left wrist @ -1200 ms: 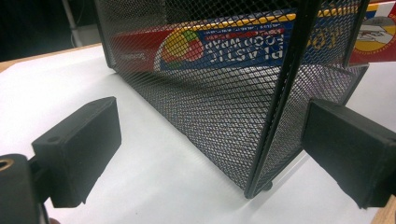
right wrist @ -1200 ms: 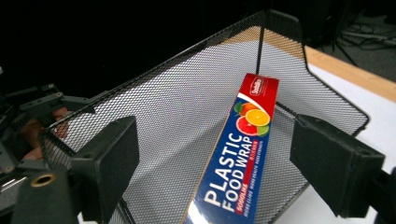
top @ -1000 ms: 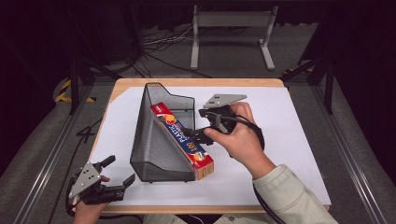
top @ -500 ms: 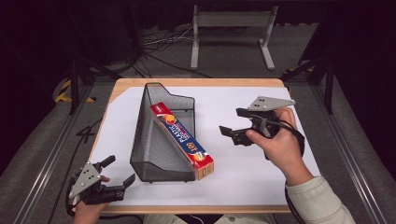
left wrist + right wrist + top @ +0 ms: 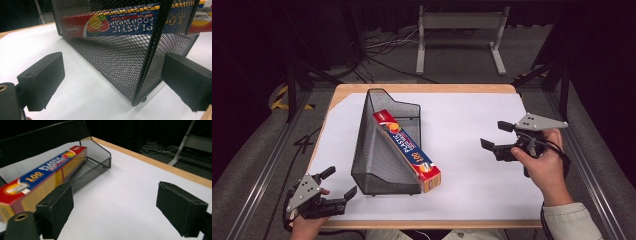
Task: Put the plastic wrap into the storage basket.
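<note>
A black wire-mesh file holder [image 5: 382, 150] stands left of the table's middle. Inside it lies a long plastic-wrap box [image 5: 407, 149], red, blue and yellow, whose near end sticks out past the holder's front. In the left gripper view the mesh wall [image 5: 120, 57] is close, with the box [image 5: 125, 22] behind it. The right gripper view has the box [image 5: 40, 176] and the holder [image 5: 95, 162] at its left. My left gripper [image 5: 339, 184] is open at the table's front left corner, empty. At the right side my right gripper [image 5: 497, 136] is open and empty, well away from the box.
White paper [image 5: 462, 120] covers the wooden table top [image 5: 422, 88]. A metal stand [image 5: 459, 35] and cables lie on the floor beyond the far edge. Dark frame rails [image 5: 267, 165] run along both sides of the table.
My right gripper has let go of the box, opened, and pulled back to the right side of the table. The box stays in the holder. The left gripper has not moved.
</note>
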Demonstrator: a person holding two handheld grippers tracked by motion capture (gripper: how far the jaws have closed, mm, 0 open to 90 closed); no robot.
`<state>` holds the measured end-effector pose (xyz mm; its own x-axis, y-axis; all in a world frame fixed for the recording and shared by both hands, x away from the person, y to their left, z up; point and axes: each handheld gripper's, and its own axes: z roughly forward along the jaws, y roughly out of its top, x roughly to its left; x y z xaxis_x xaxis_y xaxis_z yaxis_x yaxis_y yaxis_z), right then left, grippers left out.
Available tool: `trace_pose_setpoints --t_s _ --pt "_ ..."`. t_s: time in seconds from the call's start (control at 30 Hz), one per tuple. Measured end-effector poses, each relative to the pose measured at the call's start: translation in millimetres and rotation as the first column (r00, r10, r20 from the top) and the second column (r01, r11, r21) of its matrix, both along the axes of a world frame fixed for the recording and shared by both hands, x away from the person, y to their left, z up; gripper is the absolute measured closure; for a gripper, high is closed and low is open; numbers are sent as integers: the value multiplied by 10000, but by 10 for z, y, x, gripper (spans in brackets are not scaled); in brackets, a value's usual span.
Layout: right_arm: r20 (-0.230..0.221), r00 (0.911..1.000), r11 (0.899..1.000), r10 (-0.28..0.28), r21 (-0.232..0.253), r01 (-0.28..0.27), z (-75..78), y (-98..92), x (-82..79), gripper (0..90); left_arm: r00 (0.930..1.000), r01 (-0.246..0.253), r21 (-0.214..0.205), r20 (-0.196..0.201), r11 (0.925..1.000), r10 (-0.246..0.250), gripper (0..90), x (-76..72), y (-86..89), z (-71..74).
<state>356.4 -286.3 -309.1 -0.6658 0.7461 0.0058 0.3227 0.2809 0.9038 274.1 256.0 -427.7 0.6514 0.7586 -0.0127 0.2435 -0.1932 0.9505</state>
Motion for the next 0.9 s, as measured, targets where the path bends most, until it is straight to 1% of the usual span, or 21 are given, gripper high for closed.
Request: trace_pose_setpoints --t_s 0.07,0.17,0.27,0.4,0.47,0.5,0.57,0.6,0.7,0.77,0.8,0.83,0.87,0.9 --pt "-46 9999 9999 -108 15 108 -106 -89 -5 150 10000 -5 43 -12 10000 5 59 1 -2 -2" --pt "-126 9995 9993 -301 -218 298 -268 -199 -15 148 10000 -12 81 -18 10000 12 58 5 1 -4" --pt "-330 9985 9986 -443 -287 433 -433 -307 -27 148 10000 -36 95 -41 9999 37 57 6 3 -6" --pt "-478 9968 9978 -643 -193 635 -625 -427 -63 148 10000 -29 133 -44 9999 30 57 9 1 -8" --pt "-455 9971 9979 -615 -228 605 -695 -467 -78 148 10000 -37 110 -57 9999 38 57 6 -1 -8" --pt "-537 9966 9979 -627 -195 617 -742 -492 -93 149 10000 -37 100 -73 9999 38 57 4 -1 -7" --pt "-516 9965 9978 -651 -184 642 -807 -531 -109 151 10000 -28 103 -51 9999 29 57 6 0 -7" --pt "-516 9965 9978 -651 -184 642 -807 -531 -109 151 10000 -28 103 -51 9999 29 57 6 0 -7" --pt "-477 9964 9975 -696 -103 692 -933 -604 -150 155 10000 -26 97 -51 9999 26 57 7 0 -8" --pt "-414 9976 9984 -563 -86 560 -994 -626 -169 165 10000 -28 61 -54 10000 29 57 4 -2 -7" --pt "-229 9983 9986 -529 -112 526 -1026 -633 -183 173 10000 3 103 -29 9999 -3 57 5 2 -5" --pt "-149 9987 9987 -488 -159 486 -1047 -634 -192 173 10000 2 76 -22 10000 -2 57 5 2 -5" --pt "-129 9993 9991 -343 -272 340 -1083 -637 -207 172 10000 -2 73 -40 10000 2 57 5 3 -5" --pt "-178 9995 9993 -251 -264 246 -1114 -637 -220 172 10000 4 61 -39 10000 -4 57 5 4 -5"
